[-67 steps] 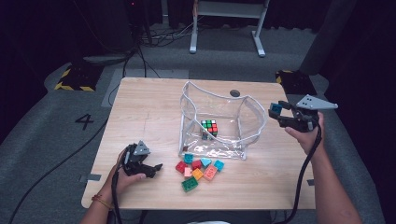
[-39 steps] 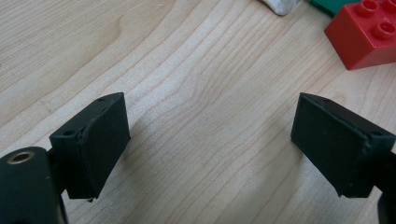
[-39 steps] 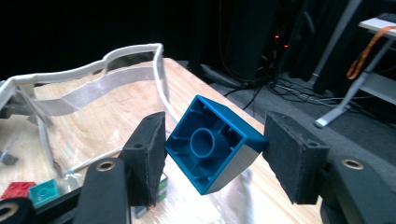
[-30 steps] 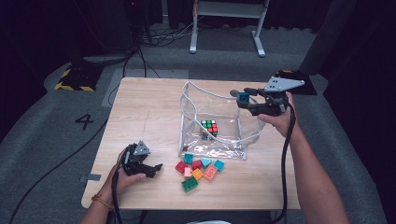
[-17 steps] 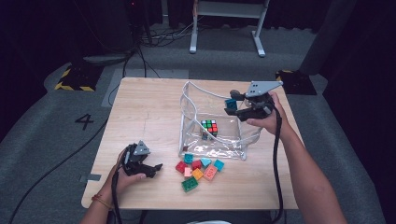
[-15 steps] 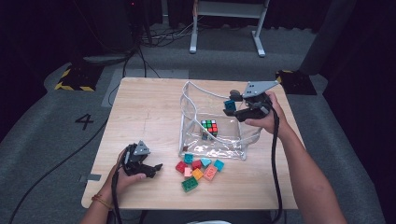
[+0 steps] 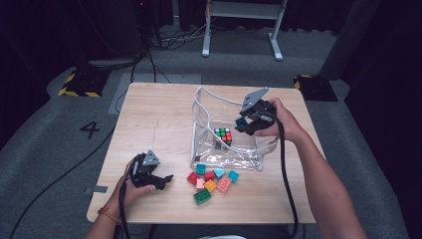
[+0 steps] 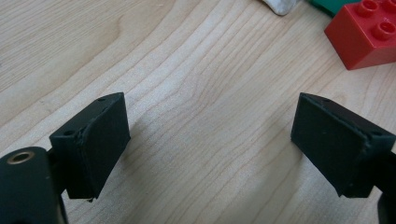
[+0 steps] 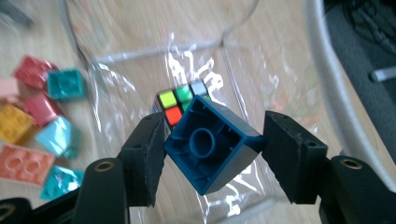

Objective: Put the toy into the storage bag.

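At lower left of the high view, the left gripper (image 7: 158, 180) is rested on the surface (image 7: 159, 114), jaws spread with nothing between. Right of centre, a dark blue brick (image 9: 212, 142) is clamped corner-wise by the right gripper (image 9: 212, 154), over the clear bag (image 7: 206, 112) holding a puzzle cube (image 7: 223, 136). Gripped so askew, the brick could be twisted loose and dropped outside the bag.

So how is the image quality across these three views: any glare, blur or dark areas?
High view: the light wooden table is evenly lit, the surroundings dark and the picture soft. Right gripper view: white glare streaks on the clear plastic bag; the dark blue hollow brick is sharp, the loose bricks at the left edge blurred. Left gripper view: sharp wood grain, soft shadows under the jaws.
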`<state>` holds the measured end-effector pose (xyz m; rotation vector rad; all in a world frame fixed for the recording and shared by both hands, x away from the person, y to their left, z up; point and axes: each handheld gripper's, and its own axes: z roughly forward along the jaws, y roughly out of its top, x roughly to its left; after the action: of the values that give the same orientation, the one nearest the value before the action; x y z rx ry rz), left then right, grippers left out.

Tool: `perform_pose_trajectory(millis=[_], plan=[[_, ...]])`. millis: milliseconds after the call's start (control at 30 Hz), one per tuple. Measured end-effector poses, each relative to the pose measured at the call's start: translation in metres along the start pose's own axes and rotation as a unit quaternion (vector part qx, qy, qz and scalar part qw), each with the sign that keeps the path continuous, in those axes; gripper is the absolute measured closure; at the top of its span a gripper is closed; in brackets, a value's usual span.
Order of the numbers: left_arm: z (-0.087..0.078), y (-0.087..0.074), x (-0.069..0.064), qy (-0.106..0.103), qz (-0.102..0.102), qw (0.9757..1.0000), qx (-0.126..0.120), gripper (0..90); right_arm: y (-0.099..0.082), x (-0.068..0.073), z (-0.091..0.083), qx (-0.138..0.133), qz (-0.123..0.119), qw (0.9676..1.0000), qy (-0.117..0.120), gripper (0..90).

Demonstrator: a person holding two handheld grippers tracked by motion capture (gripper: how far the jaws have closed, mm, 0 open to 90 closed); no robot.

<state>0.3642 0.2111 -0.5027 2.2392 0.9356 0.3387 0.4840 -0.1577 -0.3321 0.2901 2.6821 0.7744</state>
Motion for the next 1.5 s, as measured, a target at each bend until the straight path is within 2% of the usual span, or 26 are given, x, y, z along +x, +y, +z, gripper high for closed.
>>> perform_pose_trajectory(millis=[67, 133, 233, 333, 367, 400, 500, 667, 933, 1000, 1167, 1200, 1233, 1300, 1333, 1400, 1500], plan=[[0.000, 0.000, 0.000, 0.000, 0.000, 1.0000, 0.000, 11.7, 0.000, -0.001, 0.004, 0.030, -0.004, 0.9995, 0.005, 40.7], [0.000, 0.000, 0.000, 0.000, 0.000, 1.0000, 0.000, 11.7, -0.001, -0.002, 0.009, 0.048, -0.002, 0.9988, -0.006, 40.6], [0.000, 0.000, 0.000, 0.000, 0.000, 1.0000, 0.000, 11.7, -0.004, -0.005, 0.012, 0.074, -0.006, 0.9972, -0.010, 40.7], [0.000, 0.000, 0.000, 0.000, 0.000, 1.0000, 0.000, 11.7, -0.009, -0.007, 0.011, 0.099, -0.006, 0.9950, -0.010, 40.6], [0.000, 0.000, 0.000, 0.000, 0.000, 1.0000, 0.000, 11.7, -0.013, -0.008, 0.010, 0.114, -0.001, 0.9934, -0.010, 40.6], [0.000, 0.000, 0.000, 0.000, 0.000, 1.0000, 0.000, 11.7, -0.015, -0.010, 0.009, 0.118, -0.006, 0.9929, -0.011, 40.7], [0.000, 0.000, 0.000, 0.000, 0.000, 1.0000, 0.000, 11.7, -0.024, -0.014, 0.005, 0.132, 0.006, 0.9911, -0.014, 40.6], [0.000, 0.000, 0.000, -0.002, 0.003, 1.0000, 0.000, 11.6, -0.037, -0.019, -0.004, 0.153, 0.010, 0.9879, -0.024, 40.6], [0.000, 0.000, 0.000, -0.001, -0.001, 1.0000, 0.000, 11.4, -0.041, -0.017, -0.010, 0.141, 0.005, 0.9894, -0.032, 40.3], [0.000, 0.000, 0.000, -0.001, -0.001, 1.0000, 0.000, 11.5, -0.043, -0.017, -0.011, 0.132, 0.007, 0.9907, -0.033, 39.9], [0.000, 0.000, 0.000, -0.001, -0.001, 1.0000, 0.000, 11.5, -0.046, -0.014, -0.018, 0.089, 0.021, 0.9950, -0.040, 34.8], [0.000, 0.000, 0.000, -0.001, -0.001, 1.0000, 0.000, 11.5, -0.046, -0.014, -0.021, 0.076, 0.015, 0.9960, -0.044, 34.1], [0.000, 0.000, 0.000, -0.001, -0.001, 1.0000, 0.000, 11.5, -0.047, -0.013, -0.024, 0.062, 0.025, 0.9966, -0.048, 33.0], [0.000, 0.000, 0.000, -0.001, -0.001, 1.0000, 0.000, 11.4, -0.049, -0.012, -0.029, 0.040, 0.025, 0.9977, -0.049, 32.8], [0.000, 0.000, 0.000, -0.001, -0.001, 1.0000, 0.000, 11.4, -0.050, -0.010, -0.033, 0.038, 0.037, 0.9971, -0.055, 32.5], [0.000, 0.000, 0.000, -0.001, -0.001, 1.0000, 0.000, 11.4, -0.054, -0.009, -0.037, 0.008, 0.036, 0.9980, -0.051, 32.2], [0.000, 0.000, 0.000, -0.001, -0.001, 1.0000, 0.000, 11.4, -0.059, -0.004, -0.048, -0.030, 0.058, 0.9966, -0.050, 32.2]])
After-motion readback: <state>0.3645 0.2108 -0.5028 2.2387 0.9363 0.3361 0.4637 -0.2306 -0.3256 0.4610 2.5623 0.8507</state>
